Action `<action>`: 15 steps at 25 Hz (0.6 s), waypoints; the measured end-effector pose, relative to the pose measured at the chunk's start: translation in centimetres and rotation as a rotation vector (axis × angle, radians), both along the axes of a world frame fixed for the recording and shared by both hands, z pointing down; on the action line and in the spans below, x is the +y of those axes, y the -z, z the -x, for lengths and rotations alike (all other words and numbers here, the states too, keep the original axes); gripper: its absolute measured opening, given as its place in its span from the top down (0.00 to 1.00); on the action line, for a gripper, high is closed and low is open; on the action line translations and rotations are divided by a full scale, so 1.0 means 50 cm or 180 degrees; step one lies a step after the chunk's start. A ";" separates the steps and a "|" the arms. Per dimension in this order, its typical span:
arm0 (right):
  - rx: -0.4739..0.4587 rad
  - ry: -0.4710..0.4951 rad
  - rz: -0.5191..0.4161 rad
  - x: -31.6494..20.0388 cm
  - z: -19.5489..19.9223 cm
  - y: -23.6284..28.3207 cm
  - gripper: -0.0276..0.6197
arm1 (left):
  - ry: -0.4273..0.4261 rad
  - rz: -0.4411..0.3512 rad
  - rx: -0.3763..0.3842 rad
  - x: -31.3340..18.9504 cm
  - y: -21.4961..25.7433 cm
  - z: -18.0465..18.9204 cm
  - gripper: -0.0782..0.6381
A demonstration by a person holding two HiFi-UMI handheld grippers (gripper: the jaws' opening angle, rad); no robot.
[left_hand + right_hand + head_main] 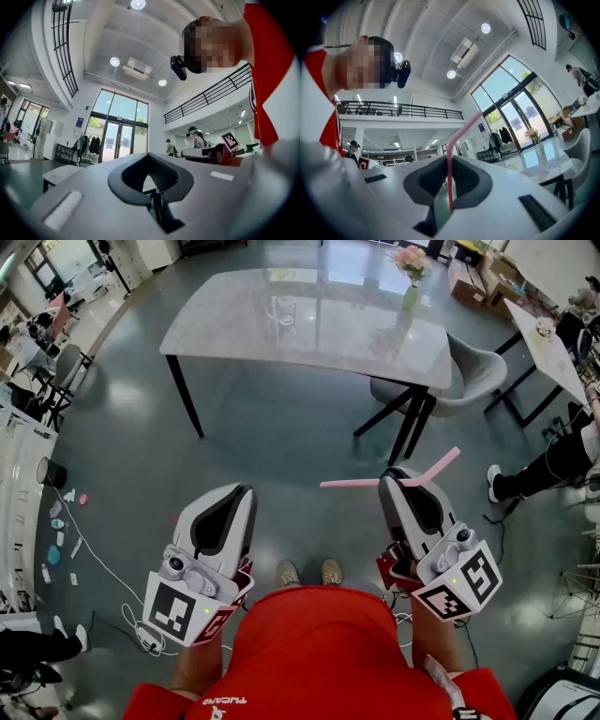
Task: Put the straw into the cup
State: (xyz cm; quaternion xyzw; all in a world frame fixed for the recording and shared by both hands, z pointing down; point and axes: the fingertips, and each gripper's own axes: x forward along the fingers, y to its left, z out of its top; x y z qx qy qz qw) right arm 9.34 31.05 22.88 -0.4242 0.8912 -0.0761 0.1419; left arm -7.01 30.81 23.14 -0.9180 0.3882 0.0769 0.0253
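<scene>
Pink bendy straw (352,483) is clamped crosswise in the right gripper (396,476). The left gripper (242,493) is closed and empty. The straw should be carried to the clear cup (281,309) on the far table (375,343) and tipped upright first.

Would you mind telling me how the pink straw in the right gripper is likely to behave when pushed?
The straw is thin and probably very light, so it likely shifts easily. Its bent neck suggests it would flex there rather than push straight. The right gripper pinches it mid-length, so it may pivot or slip if its end meets anything.
</scene>
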 end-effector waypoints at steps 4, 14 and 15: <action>-0.0005 0.0012 0.0011 0.000 0.000 0.003 0.92 | 0.0011 0.0006 -0.0001 0.001 0.001 0.001 0.88; -0.0160 0.0137 0.0026 -0.001 -0.003 0.006 0.92 | 0.0072 0.0009 -0.0030 0.010 -0.004 -0.003 0.88; -0.0167 0.0146 0.0019 0.000 -0.002 0.006 0.92 | 0.0081 0.0006 -0.0034 0.011 -0.004 -0.002 0.88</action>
